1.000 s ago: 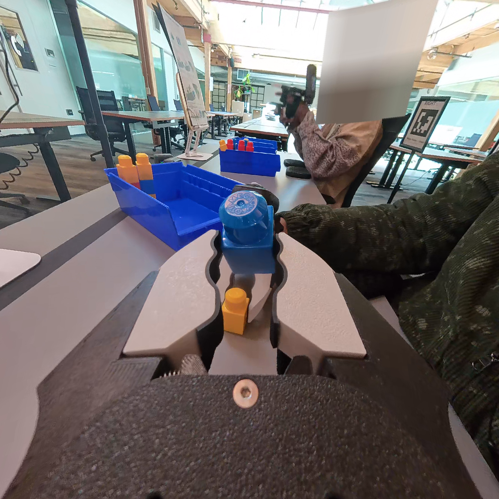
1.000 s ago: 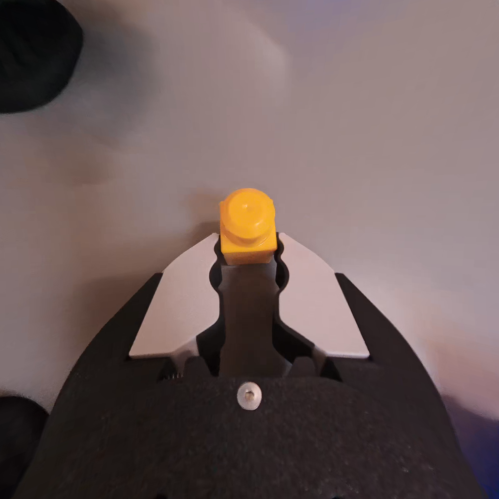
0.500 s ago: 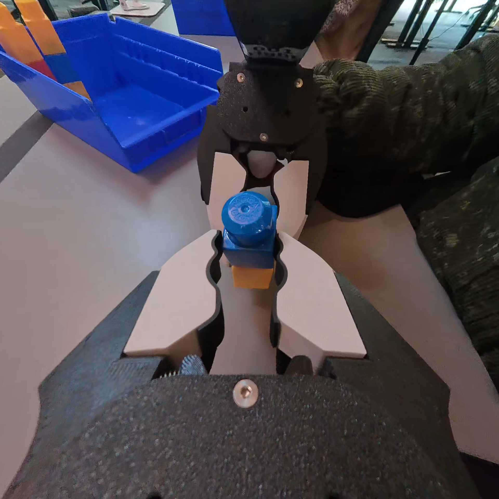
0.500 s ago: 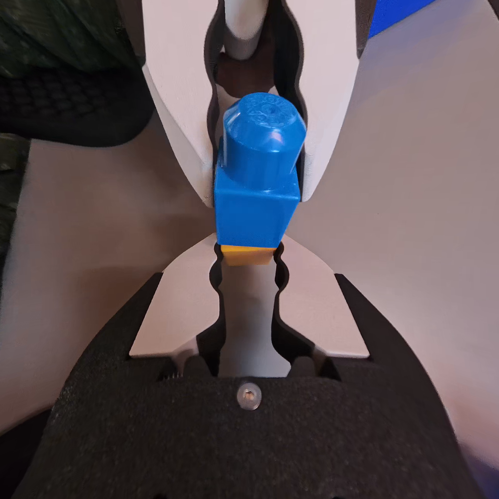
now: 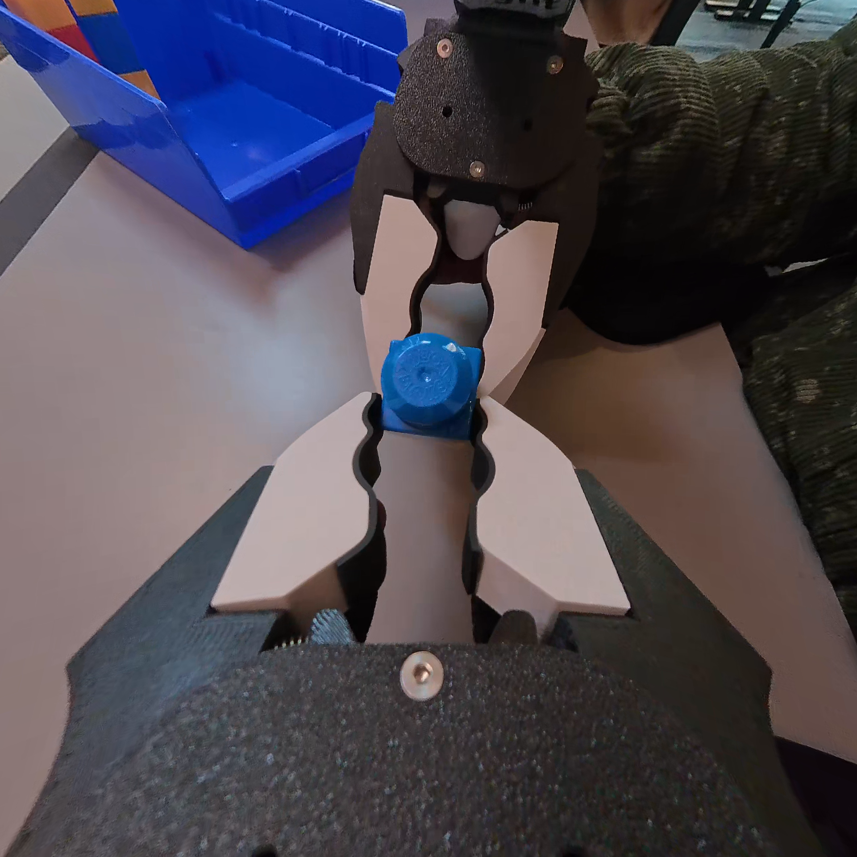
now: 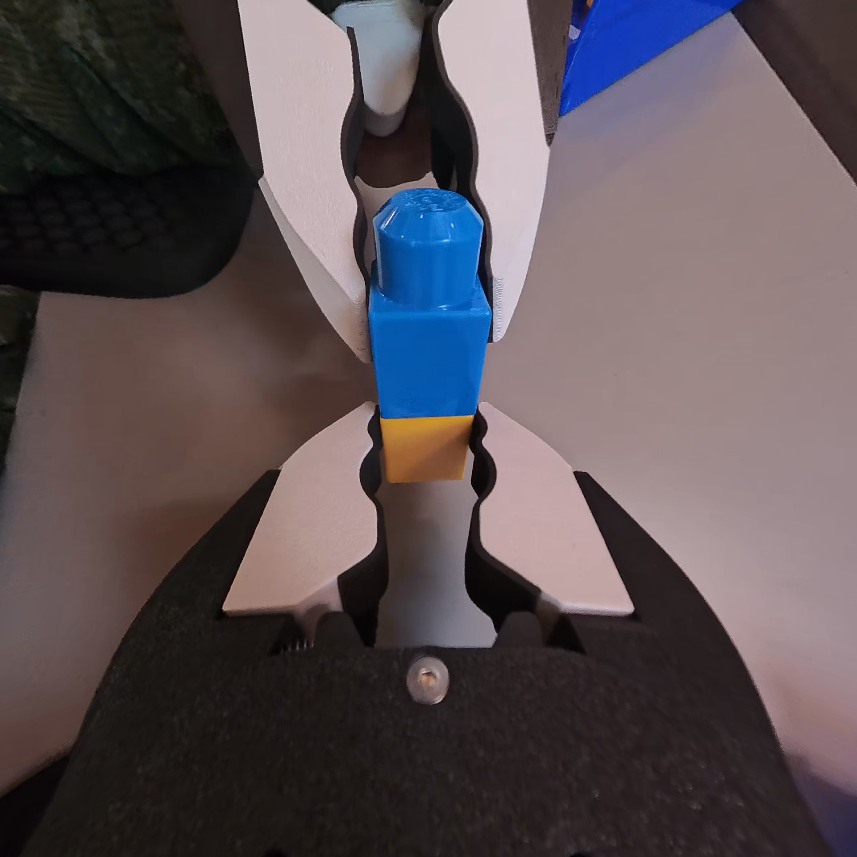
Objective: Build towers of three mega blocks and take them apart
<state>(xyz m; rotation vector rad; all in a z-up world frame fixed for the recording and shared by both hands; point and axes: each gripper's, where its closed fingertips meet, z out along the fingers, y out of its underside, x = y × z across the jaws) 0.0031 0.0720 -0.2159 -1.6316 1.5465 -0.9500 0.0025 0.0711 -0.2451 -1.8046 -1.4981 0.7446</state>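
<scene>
Blue bin at far left on grey table, stacked orange, red and blue blocks at its back corner; left gripper narrowed onto blue block, fingertips pressing both its sides; blue block seated on yellow block, pair upright between facing grippers; right gripper clamped on yellow block, jaws nearly closed around it; green sleeve at right behind right gripper.
</scene>
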